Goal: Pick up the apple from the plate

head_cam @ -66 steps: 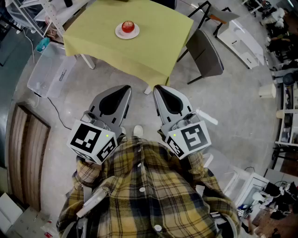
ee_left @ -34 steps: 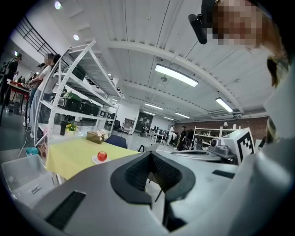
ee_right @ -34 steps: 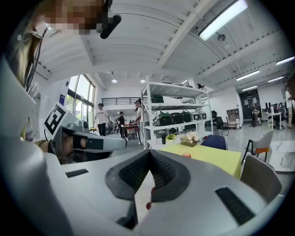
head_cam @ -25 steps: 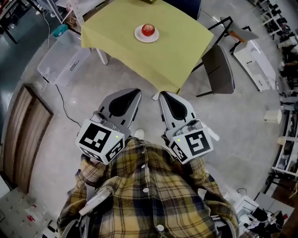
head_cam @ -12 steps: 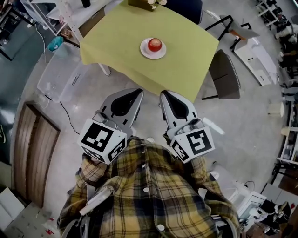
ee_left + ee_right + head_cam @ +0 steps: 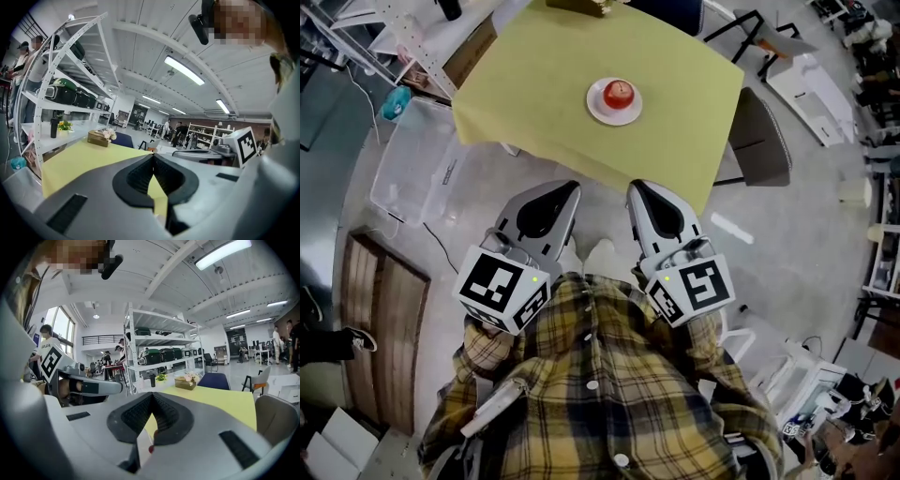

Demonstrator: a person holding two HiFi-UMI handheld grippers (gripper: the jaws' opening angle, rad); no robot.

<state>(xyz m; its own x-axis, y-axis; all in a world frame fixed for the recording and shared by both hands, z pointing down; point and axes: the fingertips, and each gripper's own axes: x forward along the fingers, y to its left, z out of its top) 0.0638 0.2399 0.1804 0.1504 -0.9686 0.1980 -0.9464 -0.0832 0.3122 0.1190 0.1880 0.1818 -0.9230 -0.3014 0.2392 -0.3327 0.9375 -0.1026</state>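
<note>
Jaws together: left gripper, right gripper | apple on plate | chair beside table

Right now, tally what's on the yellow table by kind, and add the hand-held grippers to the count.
Apple: 1
Plate: 1
Brown box: 1
Hand-held grippers: 2, the left hand-held gripper and the right hand-held gripper
Total: 5
</note>
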